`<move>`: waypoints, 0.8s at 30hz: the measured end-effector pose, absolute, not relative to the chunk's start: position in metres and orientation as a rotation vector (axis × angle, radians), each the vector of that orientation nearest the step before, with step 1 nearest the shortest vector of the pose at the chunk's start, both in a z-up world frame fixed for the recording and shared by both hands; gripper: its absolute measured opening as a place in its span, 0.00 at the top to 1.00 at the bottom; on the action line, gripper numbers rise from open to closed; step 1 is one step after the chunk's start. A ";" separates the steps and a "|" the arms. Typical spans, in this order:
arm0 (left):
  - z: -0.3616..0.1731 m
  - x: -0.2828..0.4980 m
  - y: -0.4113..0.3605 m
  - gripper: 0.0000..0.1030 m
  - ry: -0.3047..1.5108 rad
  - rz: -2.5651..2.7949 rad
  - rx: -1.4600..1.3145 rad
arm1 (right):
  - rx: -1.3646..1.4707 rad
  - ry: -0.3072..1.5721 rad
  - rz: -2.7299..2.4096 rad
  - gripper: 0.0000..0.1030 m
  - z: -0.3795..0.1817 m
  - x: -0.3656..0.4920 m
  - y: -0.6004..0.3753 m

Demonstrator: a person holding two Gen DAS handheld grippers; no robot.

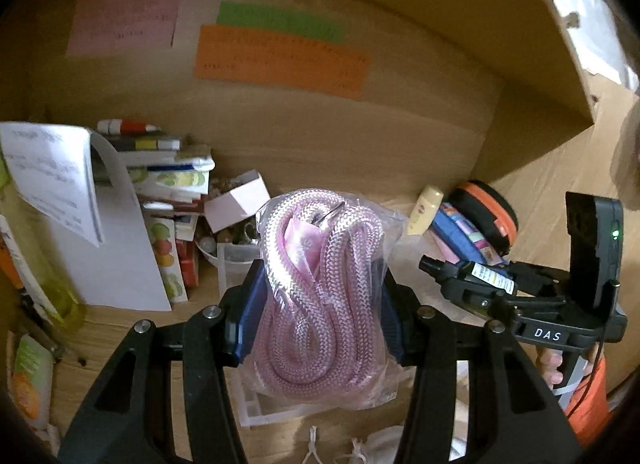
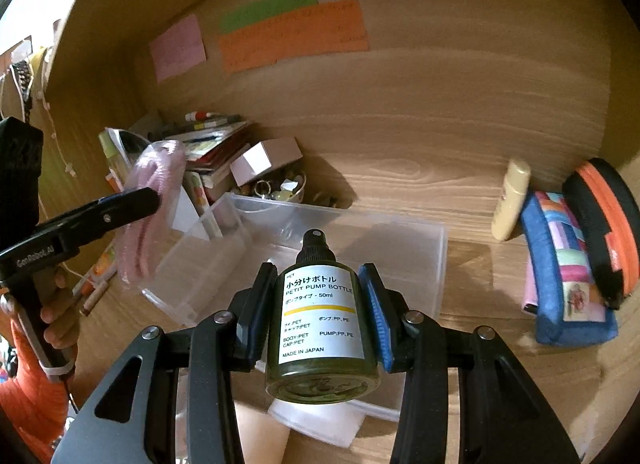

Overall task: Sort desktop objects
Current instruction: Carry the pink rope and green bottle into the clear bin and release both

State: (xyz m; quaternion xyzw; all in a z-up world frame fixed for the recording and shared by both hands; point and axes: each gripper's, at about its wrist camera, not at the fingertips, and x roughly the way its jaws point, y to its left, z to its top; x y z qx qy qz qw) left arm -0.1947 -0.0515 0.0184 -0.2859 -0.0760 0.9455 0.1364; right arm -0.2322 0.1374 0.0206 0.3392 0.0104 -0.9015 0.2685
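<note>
Between the blue pads of the right gripper (image 2: pixel 320 304) sits a dark green pump bottle (image 2: pixel 322 328), clamped at its sides; its long axis runs forward, with the nozzle pointing away, above a clear plastic tray (image 2: pixel 400 240). To its left, the left gripper (image 1: pixel 320 304) squeezes a bagged pink rope (image 1: pixel 320 296), the coil standing upright over the wooden desk (image 2: pixel 460 143).
</note>
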 end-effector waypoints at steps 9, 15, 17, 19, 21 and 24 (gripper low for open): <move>-0.018 -0.219 -0.042 0.50 -0.193 2.767 -0.957 | 1.009 0.044 -2.424 0.62 -0.009 -0.254 0.133; -0.032 -0.223 -0.032 0.50 -0.137 2.753 -1.004 | 1.048 0.064 -2.423 0.62 -0.021 -0.259 0.133; -0.036 -0.224 -0.031 0.50 -0.107 2.757 -1.017 | 1.056 0.069 -2.429 0.62 -0.024 -0.258 0.131; -0.040 -0.228 -0.030 0.50 -0.113 2.744 -1.047 | 1.059 0.088 -2.437 0.62 -0.025 -0.257 0.130; -0.040 -0.227 -0.028 0.50 -0.083 2.761 -1.033 | 1.058 0.103 -2.441 0.62 -0.026 -0.256 0.128; -0.036 -0.222 -0.026 0.50 -0.051 2.776 -0.997 | 1.060 0.116 -2.441 0.62 -0.027 -0.257 0.127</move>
